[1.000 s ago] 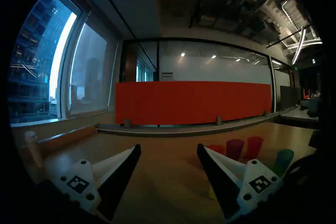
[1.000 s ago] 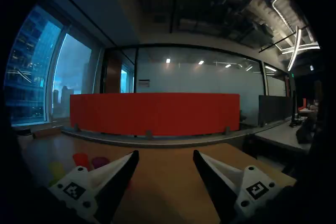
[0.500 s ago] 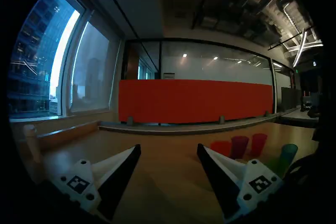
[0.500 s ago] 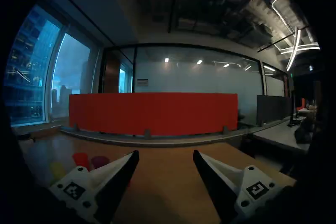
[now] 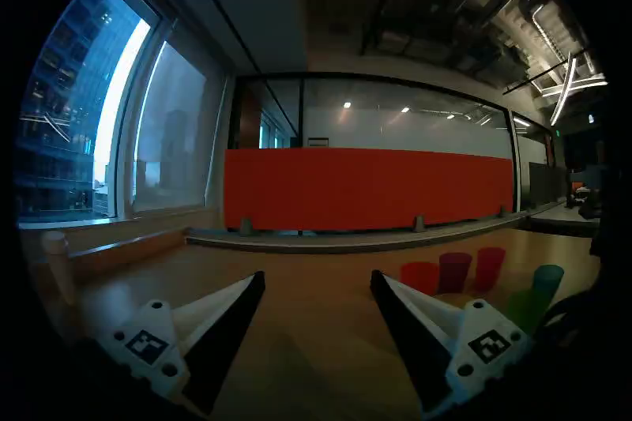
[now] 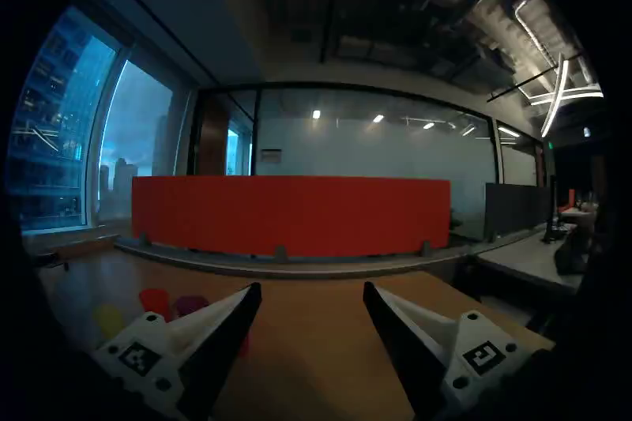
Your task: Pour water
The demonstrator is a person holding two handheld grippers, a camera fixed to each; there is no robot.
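In the left gripper view my left gripper (image 5: 316,283) stands open above the wooden table (image 5: 316,342), nothing between its fingers. To its right stand several plastic cups: a red cup (image 5: 419,277), a purple cup (image 5: 455,271), another red cup (image 5: 490,266) and a green cup (image 5: 547,283). In the right gripper view my right gripper (image 6: 311,295) is open too, over the same table (image 6: 316,358). Off its left finger I see a red cup (image 6: 154,302), a purple cup (image 6: 188,305) and a yellow cup (image 6: 108,318). The room is dim.
A long red partition (image 5: 367,188) runs along the table's far edge, with glass walls behind it. Tall windows (image 5: 79,129) are at the left. A pale post (image 5: 57,263) stands at the table's left side. Another desk (image 6: 537,255) sits at the right.
The left gripper view has lowered and turned slightly right, so the cups sit a bit higher and further right than before. The right gripper view has barely shifted. Both grippers stay open.
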